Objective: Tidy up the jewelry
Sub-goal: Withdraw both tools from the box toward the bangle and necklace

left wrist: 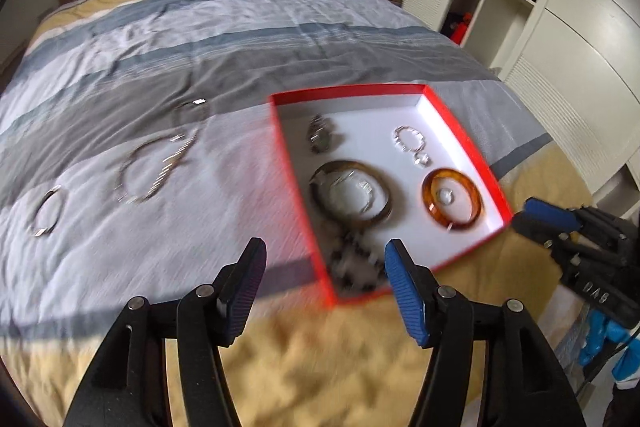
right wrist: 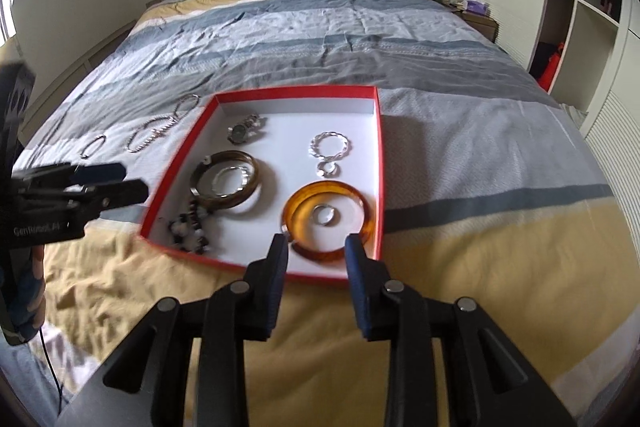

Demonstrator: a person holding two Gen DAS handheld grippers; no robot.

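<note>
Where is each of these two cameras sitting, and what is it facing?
Left wrist: rides the left hand-held gripper, jaws open, facing the bed and the red box's left side; the right hand-held gripper enters from the right.
Right wrist: rides the right hand-held gripper, over the amber bangle.
Shared: box, bangle, loose bracelets.

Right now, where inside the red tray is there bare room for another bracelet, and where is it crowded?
In the red tray, bare white floor lies along the far wall, beyond the watch and twisted silver bracelet. A narrower strip runs between the dark bangle and amber bangle. The near left corner is crowded: the beaded bracelet sits against the dark bangle.
</note>
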